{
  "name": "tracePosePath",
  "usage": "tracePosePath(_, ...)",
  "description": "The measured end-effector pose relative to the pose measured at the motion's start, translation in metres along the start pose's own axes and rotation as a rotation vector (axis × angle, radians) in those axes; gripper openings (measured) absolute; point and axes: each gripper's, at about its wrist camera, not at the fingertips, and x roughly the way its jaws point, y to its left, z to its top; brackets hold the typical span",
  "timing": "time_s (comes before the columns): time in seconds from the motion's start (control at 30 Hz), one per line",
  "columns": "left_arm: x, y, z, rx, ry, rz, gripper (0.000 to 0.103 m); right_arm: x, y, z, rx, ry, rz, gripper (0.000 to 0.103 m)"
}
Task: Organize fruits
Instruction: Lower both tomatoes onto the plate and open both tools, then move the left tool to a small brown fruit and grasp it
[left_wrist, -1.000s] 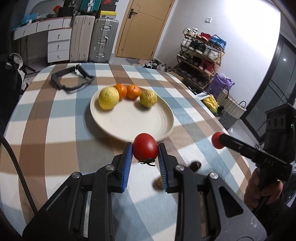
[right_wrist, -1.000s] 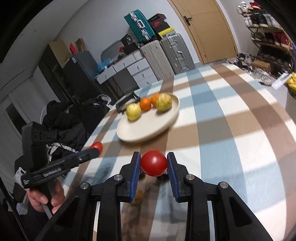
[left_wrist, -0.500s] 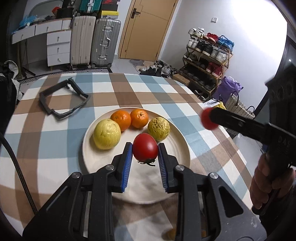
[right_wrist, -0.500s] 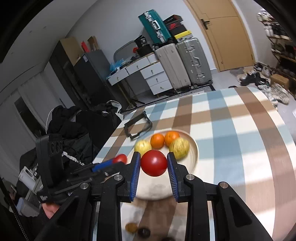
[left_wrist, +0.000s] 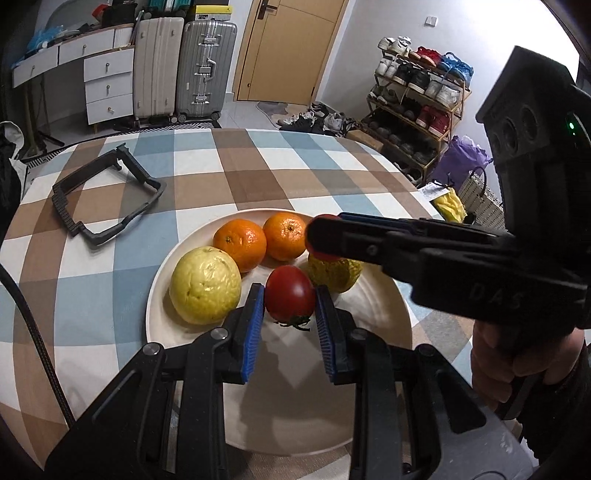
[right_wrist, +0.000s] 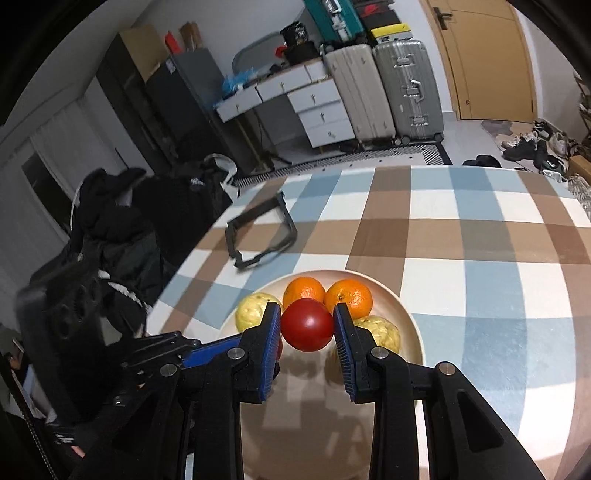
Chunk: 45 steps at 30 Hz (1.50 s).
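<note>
Each gripper is clamped on a round red tomato: the left gripper (left_wrist: 289, 320) holds its tomato (left_wrist: 290, 298) and the right gripper (right_wrist: 306, 334) its own (right_wrist: 307, 325), both over the cream round plate (left_wrist: 384, 295) beside two oranges, likely to group the fruit together there

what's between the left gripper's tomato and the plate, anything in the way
Nothing visible. The left gripper holds its tomato over bare plate, in front of the yellow fruits and oranges. The right gripper is beside it.
</note>
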Motion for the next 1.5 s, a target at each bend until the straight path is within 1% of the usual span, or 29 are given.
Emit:
tracePosePath(0.23, 0.005, 0.001, -0.001, 0.010, 0.008, 0.003, 0.025, 0.014, 0.002, -0.002, -0.035, 0.021, -0.031, 0.030)
tracePosePath(0.5, 0.006, 0.003, -0.002, 0.004, -0.003, 0.006, 0.025, 0.019, 0.004, -0.003, -0.048, 0.020, -0.059, 0.030)
tracePosePath(0.6, 0.006, 0.004, -0.001, 0.007, -0.007, 0.006, 0.025, 0.018, 0.003, -0.002, -0.042, 0.013, -0.065, 0.031)
tracePosePath(0.67, 0.003, 0.004, -0.002, 0.010, -0.013, -0.003, 0.026, 0.015, 0.002, -0.003, -0.031, 0.002, -0.050, 0.031)
tracePosePath(0.7, 0.001, 0.003, -0.002, 0.013, -0.017, 0.000, 0.027, 0.011, 0.001, -0.003, -0.023, -0.006, -0.041, 0.031)
tracePosePath(0.8, -0.008, 0.000, -0.002, 0.015, -0.030, 0.010, 0.032, -0.002, 0.000, -0.003, -0.016, -0.040, -0.050, 0.032)
tracePosePath(0.9, -0.018, -0.003, -0.003, 0.019, -0.041, 0.018, 0.036, -0.020, 0.000, -0.004, -0.006, -0.081, -0.055, 0.037)
tracePosePath(0.97, -0.027, -0.007, -0.004, 0.028, -0.052, 0.032, 0.036, -0.035, 0.002, -0.006, -0.003, -0.112, -0.054, 0.039)
tracePosePath(1.03, -0.037, -0.011, -0.006, 0.036, -0.061, 0.042, 0.036, -0.053, 0.005, -0.009, -0.004, -0.152, -0.061, 0.047)
tracePosePath(1.07, -0.041, -0.013, -0.006, 0.039, -0.065, 0.046, 0.037, -0.060, 0.006, -0.011, -0.004, -0.169, -0.062, 0.048)
tracePosePath(1.1, -0.047, -0.016, -0.008, 0.042, -0.070, 0.053, 0.040, -0.067, 0.008, -0.014, -0.004, -0.185, -0.062, 0.051)
tracePosePath(1.13, -0.054, -0.019, -0.009, 0.046, -0.078, 0.058, 0.043, -0.077, 0.010, -0.017, -0.003, -0.202, -0.064, 0.051)
tracePosePath(1.2, -0.068, -0.026, -0.012, 0.054, -0.102, 0.070, 0.051, -0.092, 0.014, -0.023, -0.001, -0.226, -0.067, 0.053)
tracePosePath(1.27, -0.081, -0.033, -0.014, 0.062, -0.123, 0.077, 0.055, -0.106, 0.018, -0.030, -0.004, -0.249, -0.073, 0.062)
tracePosePath(1.3, -0.090, -0.037, -0.017, 0.068, -0.134, 0.083, 0.057, -0.112, 0.020, -0.033, -0.006, -0.262, -0.073, 0.070)
tracePosePath(1.33, -0.095, -0.040, -0.018, 0.071, -0.140, 0.089, 0.059, -0.122, 0.023, -0.038, -0.009, -0.289, -0.075, 0.075)
tracePosePath(1.37, -0.100, -0.042, -0.018, 0.074, -0.145, 0.093, 0.064, -0.131, 0.026, -0.043, -0.010, -0.310, -0.077, 0.077)
tracePosePath(1.43, -0.113, -0.049, -0.022, 0.080, -0.167, 0.101, 0.068, -0.144, 0.031, -0.052, -0.012, -0.334, -0.076, 0.082)
tracePosePath(1.5, -0.127, -0.055, -0.026, 0.083, -0.198, 0.131, 0.081, -0.155, 0.035, -0.061, -0.010, -0.356, -0.077, 0.086)
